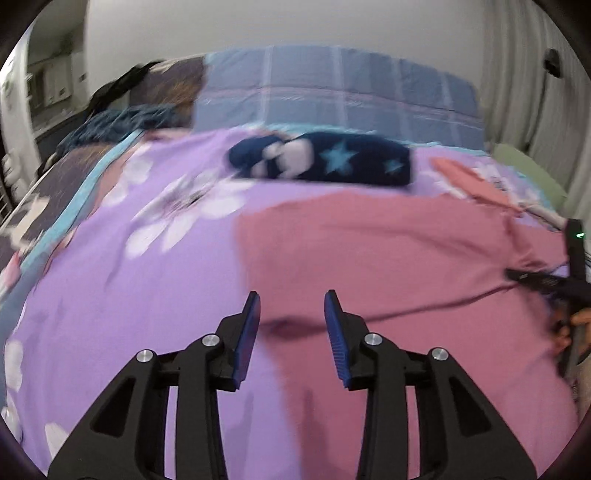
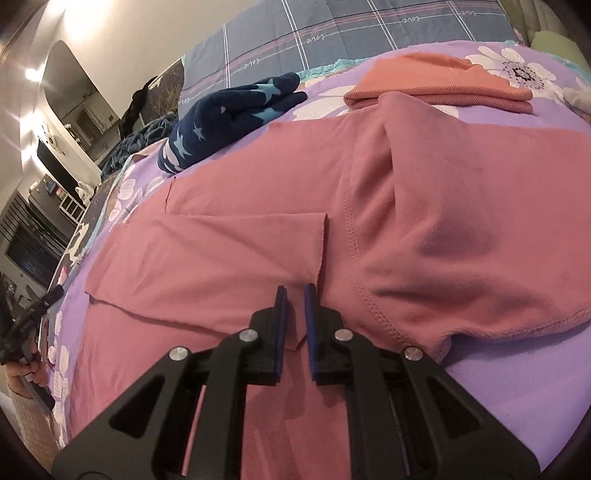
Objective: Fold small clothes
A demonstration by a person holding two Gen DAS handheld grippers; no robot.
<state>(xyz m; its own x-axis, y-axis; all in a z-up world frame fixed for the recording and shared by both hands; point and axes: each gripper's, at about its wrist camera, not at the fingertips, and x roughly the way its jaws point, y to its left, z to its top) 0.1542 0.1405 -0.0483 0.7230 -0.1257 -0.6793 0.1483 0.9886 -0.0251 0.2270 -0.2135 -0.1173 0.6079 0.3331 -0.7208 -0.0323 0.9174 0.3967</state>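
A: Start at your right gripper [image 2: 295, 291]. How do the jaws stand?

B: Nearly together, a thin gap only. You have a fold of the pink garment [image 2: 406, 206] pinched between the blue pads, at its near edge, right by the slit in the hem. The cloth bunches up just to the right of your fingers, along a stitched seam.

A: And your left gripper [image 1: 291, 299]?

B: Jaws part-way open, nothing between the pads. You hold it over the garment's left edge, where pink meets the purple floral bedsheet [image 1: 129, 295]. That view is smeared, so I cannot tell whether the tips touch the cloth.

A: Where does the garment lie?

B: Spread flat across the sheet, filling most of both views. One flap is folded over the middle, with a straight edge ending at the slit near your right fingers.

A: What lies beyond the garment?

B: Behind it, toward the pillows, a navy star-print piece [image 2: 229, 118] sits rolled, just past the garment's far left corner. To the far right of the garment, a folded coral piece [image 2: 439, 88] rests flat on the sheet, near its far edge. Behind both, a grey-blue checked cover [image 2: 351, 33] runs across the head of the bed.

A: Anything at the sides?

B: In the right wrist view your left hand [image 2: 29, 369] shows at the garment's left, gripping the handle.
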